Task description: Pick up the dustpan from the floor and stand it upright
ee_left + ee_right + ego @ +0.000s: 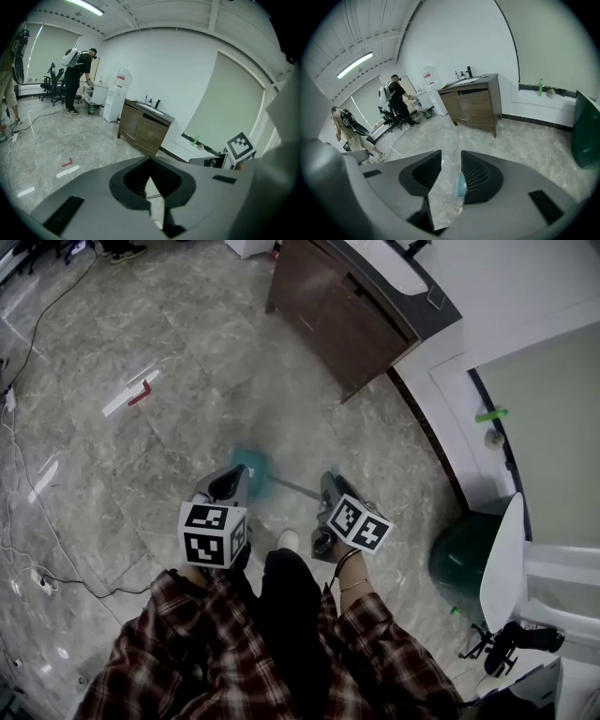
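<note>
Now, dustpan (251,463): teal, seemingly plastic, blurred; flat on marbled floor (169,456), just beyond both grippers.
Axis: thin handle runs right and nearer from the pan.
Left gripper (150,160): jaws pressed together, empty.
Right gripper (451,155): jaws parted, empty.

Grey marble floor (187,343) w/ teal dustpan (251,463) lying on it, tape strips (127,397), cables (84,589) at left.
</note>
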Tool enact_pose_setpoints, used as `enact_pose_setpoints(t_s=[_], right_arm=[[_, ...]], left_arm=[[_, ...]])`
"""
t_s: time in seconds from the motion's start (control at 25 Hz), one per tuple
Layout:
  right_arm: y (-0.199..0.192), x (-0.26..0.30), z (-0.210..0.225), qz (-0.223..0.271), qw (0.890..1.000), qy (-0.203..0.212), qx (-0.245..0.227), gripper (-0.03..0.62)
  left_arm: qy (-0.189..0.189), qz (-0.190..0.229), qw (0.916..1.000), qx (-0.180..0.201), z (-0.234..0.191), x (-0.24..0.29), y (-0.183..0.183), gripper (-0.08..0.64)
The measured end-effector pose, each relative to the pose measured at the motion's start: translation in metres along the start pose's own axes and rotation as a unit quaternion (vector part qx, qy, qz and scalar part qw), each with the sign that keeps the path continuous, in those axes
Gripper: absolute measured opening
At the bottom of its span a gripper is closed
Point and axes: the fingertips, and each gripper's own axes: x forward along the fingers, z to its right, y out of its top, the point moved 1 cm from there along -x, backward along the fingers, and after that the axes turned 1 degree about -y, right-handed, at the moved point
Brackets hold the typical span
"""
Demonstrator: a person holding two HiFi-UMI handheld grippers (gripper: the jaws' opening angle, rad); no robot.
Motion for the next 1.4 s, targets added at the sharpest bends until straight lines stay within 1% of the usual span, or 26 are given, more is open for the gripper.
enact_pose_setpoints(t_s=[0.12, 0.2, 0.24, 0.32, 0.44, 0.52, 0.56, 0.72, 0.92, 1.08, 1.24, 1.4], right_arm=[[0.006, -0.017, -0.008, 0.011, 0.999, 0.044, -0.001, 0.138], [0.011, -0.032, -0.009, 0.02, 0.998, 0.063, -0.011, 0.137], [0.014, -0.04, -0.009, 0.026, 0.997, 0.068, -0.018, 0.134], [0.019, -0.057, -0.006, 0.039, 0.996, 0.07, -0.033, 0.088], [0.028, -0.084, 0.005, 0.062, 0.995, 0.069, -0.046, 0.042], [0.036, -0.103, 0.012, 0.078, 0.993, 0.071, -0.058, 0.023], [0.04, -0.113, 0.015, 0.087, 0.991, 0.072, -0.072, 0.016], [0.05, -0.154, 0.019, 0.112, 0.981, 0.088, -0.129, 0.012], [0.061, -0.193, 0.016, 0.132, 0.971, 0.126, -0.154, 0.012], [0.069, -0.22, 0.014, 0.149, 0.967, 0.142, -0.151, 0.011], [0.076, -0.237, 0.011, 0.162, 0.966, 0.143, -0.143, 0.011], [0.076, -0.241, 0.004, 0.166, 0.963, 0.141, -0.157, 0.011]], left_arm=[[-0.005, 0.007, 0.9999, 0.014, 0.02, 0.0, 0.007, 0.002], [-0.008, 0.013, 0.9996, 0.023, 0.036, -0.001, 0.011, 0.002], [-0.009, 0.016, 0.9995, 0.027, 0.044, -0.002, 0.013, 0.002], [-0.01, 0.021, 0.9992, 0.034, 0.062, -0.005, 0.015, 0.002], [-0.015, 0.026, 0.9986, 0.045, 0.093, -0.011, 0.016, 0.002], [-0.02, 0.031, 0.9979, 0.053, 0.115, -0.014, 0.018, 0.002], [-0.022, 0.033, 0.9976, 0.056, 0.127, -0.015, 0.019, 0.001], [-0.034, 0.043, 0.9956, 0.076, 0.172, -0.025, 0.019, 0.0], [-0.045, 0.058, 0.9929, 0.094, 0.213, -0.037, 0.026, 0.001], [-0.058, 0.062, 0.9898, 0.114, 0.231, -0.048, 0.035, 0.0], [-0.065, 0.065, 0.9871, 0.131, 0.241, -0.06, 0.046, 0.002], [-0.067, 0.068, 0.9853, 0.142, 0.239, -0.072, 0.05, 0.002]])
